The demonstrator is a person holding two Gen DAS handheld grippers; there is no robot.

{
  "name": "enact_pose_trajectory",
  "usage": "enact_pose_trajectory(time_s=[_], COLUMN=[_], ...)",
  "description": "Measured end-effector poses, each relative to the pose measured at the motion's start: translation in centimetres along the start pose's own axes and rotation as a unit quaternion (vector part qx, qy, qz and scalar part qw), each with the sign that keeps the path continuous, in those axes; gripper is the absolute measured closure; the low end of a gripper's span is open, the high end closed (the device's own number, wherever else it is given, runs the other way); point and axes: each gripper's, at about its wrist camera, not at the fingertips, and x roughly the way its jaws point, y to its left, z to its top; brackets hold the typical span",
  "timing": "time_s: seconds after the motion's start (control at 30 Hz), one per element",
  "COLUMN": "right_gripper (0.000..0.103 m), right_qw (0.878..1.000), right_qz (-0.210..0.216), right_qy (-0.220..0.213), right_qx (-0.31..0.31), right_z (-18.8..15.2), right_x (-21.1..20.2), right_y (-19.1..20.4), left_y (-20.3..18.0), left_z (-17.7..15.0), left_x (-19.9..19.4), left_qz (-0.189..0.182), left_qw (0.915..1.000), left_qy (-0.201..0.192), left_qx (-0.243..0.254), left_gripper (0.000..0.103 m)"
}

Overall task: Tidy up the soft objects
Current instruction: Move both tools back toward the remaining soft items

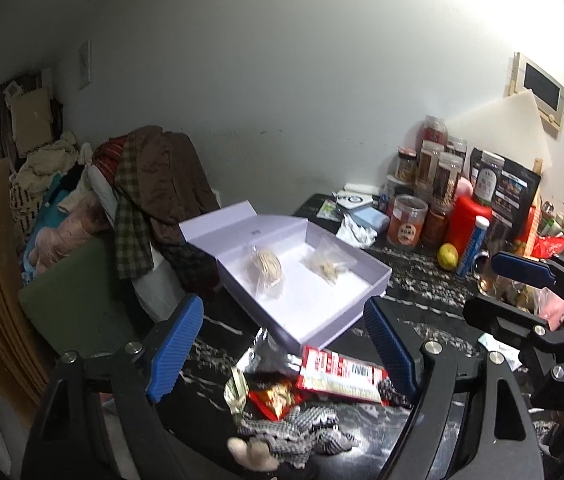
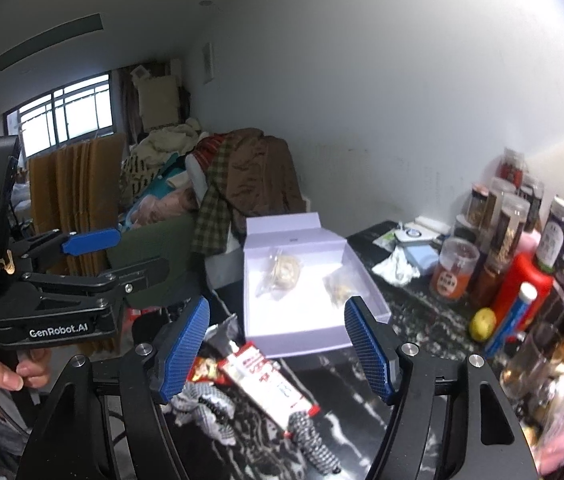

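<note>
Soft things lie scattered on the dark marbled counter [image 1: 422, 292], right at its near edge. Front and centre is a black-and-white checked fabric piece [image 1: 302, 432], crumpled and floppy, with a pale plush bit [image 1: 251, 454] poking out beside it. Touching it, a red and gold snack wrapper [image 1: 273, 398], and across that a long red and white packet [image 1: 340, 372] lying flat with its barcode up.

Just behind them sits the open lilac box [image 1: 322, 332], lid folded back, white inside. Two clear bags already rest in it: one with a pale coiled bundle [image 1: 267, 270], one with light crumbly bits [image 1: 328, 268], well apart from each other.

Left claw [image 1: 286, 344] hangs above the pile, blue pads spread wide, nothing between them, nothing touched. Right claw [image 2: 275, 348] hovers likewise over the packet [image 2: 269, 384] and checked fabric [image 2: 205, 404], released and empty, its jaws standing well apart. A hand [image 2: 21, 372] grips the left tool's handle at the right view's edge.
</note>
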Motion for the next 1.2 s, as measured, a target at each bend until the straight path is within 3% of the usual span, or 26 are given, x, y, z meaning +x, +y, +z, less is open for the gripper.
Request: enact_pose_trajectory(time_s=[0.5, 0.87, 1.2], right_gripper=[0.032, 0.032, 0.032], right_qw=[0.998, 0.991, 0.986], right_qz=[0.017, 0.006, -0.009], right_qy=[0.052, 0.108, 0.139], right_qx=[0.04, 0.082, 0.096], right_z=[-5.6, -10.4, -12.9], right_x=[1.9, 4.0, 5.5], right_y=[0.0, -1.7, -3.2], left_y=[0.6, 0.6, 0.5], left_z=[-5.3, -9.0, -10.9], left_x=[1.8, 4.6, 7.0], left_qz=[-0.035, -0.064, -0.067], left_qw=[0.998, 0.9926, 0.9883], left_qy=[0.051, 0.101, 0.136], left_qx=[-0.014, -0.023, -0.014], left_gripper=[0.02, 0.02, 0.02])
